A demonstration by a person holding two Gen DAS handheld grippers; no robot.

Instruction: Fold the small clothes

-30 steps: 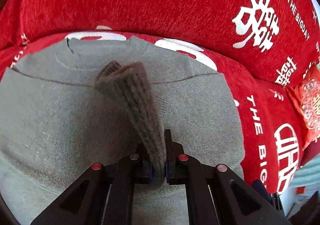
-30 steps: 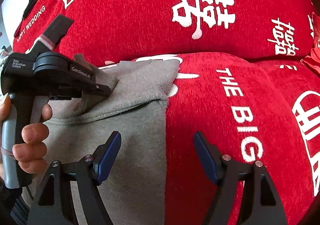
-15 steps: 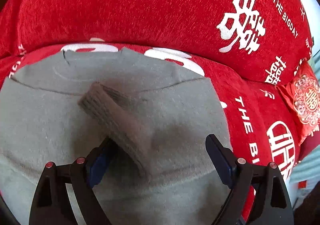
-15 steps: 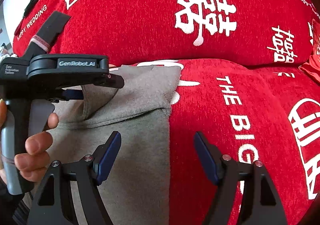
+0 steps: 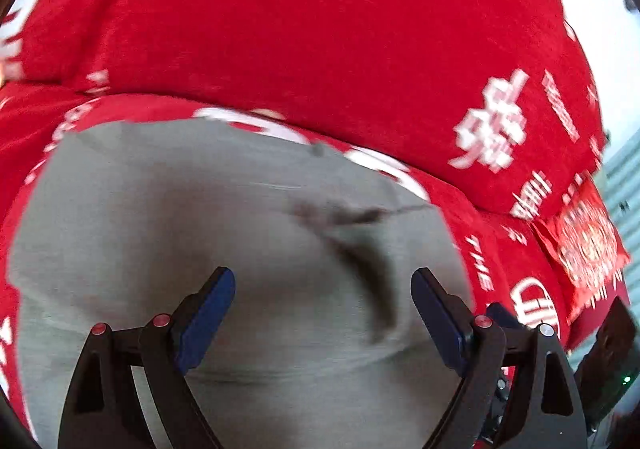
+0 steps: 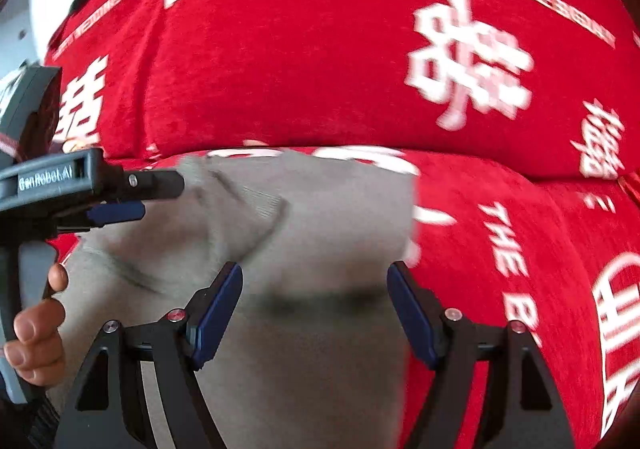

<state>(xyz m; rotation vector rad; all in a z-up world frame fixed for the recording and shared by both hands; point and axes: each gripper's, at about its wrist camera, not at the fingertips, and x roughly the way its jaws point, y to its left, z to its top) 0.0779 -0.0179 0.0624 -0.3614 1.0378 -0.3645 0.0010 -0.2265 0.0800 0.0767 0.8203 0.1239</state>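
Both grippers, my left gripper [image 5: 323, 313] and right gripper [image 6: 314, 313], are hanging wide open, holding nothing. I am eyeing the grey sweater [image 6: 320, 241] at twelve o'clock; I should be pinching its edge flat.

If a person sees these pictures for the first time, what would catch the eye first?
First the red sofa cover with large white wedding characters, filling the whole background. Then the grey sweater lying flat on the seat, one sleeve folded across it. In front, the left gripper and the right gripper both stand open and empty.
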